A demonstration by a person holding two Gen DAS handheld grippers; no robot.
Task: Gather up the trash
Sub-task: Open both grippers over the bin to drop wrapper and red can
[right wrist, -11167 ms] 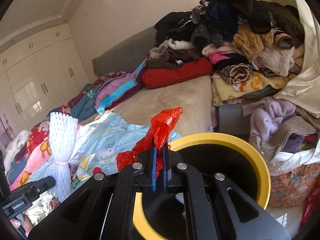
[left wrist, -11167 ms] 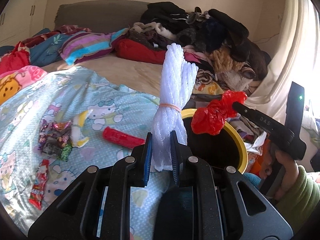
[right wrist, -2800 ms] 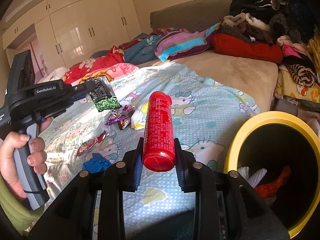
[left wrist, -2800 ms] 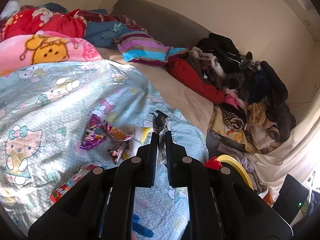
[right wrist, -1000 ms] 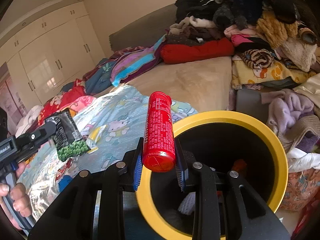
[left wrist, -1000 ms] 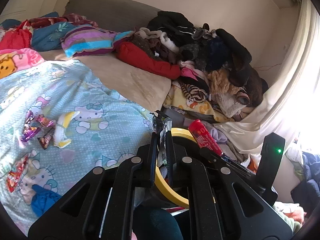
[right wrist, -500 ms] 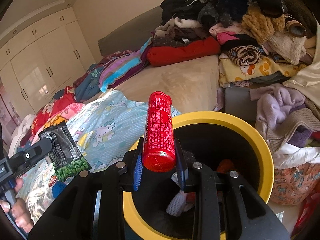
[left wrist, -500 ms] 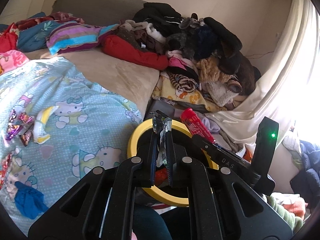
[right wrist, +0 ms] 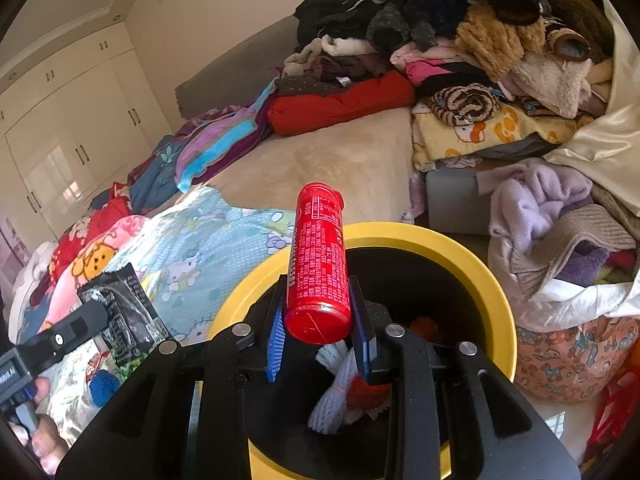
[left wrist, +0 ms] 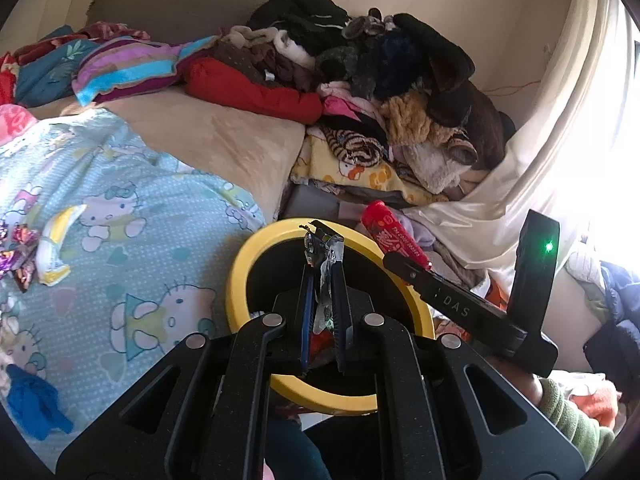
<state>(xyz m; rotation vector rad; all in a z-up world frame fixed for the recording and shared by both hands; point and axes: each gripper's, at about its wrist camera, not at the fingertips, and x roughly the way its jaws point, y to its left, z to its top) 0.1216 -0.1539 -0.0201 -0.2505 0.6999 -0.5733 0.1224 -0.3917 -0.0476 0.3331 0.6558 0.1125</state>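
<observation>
My left gripper (left wrist: 322,276) is shut on a black snack wrapper (left wrist: 322,252) and holds it over the yellow-rimmed trash bin (left wrist: 240,276). The wrapper also shows in the right wrist view (right wrist: 124,316). My right gripper (right wrist: 318,300) is shut on a red cylindrical can (right wrist: 318,256), held over the bin (right wrist: 500,300). The can also shows in the left wrist view (left wrist: 394,240). Inside the bin lie a white foam net (right wrist: 336,396) and red plastic.
Several candy wrappers (left wrist: 18,256), a yellow-white wrapper (left wrist: 54,240) and a blue scrap (left wrist: 32,404) lie on the Hello Kitty bedsheet (left wrist: 132,280). A pile of clothes (left wrist: 392,92) is stacked beyond the bin. A curtain (left wrist: 560,140) hangs at right.
Both grippers have moved further over the bin with their items. The bin mouth now lies directly below both loads.
</observation>
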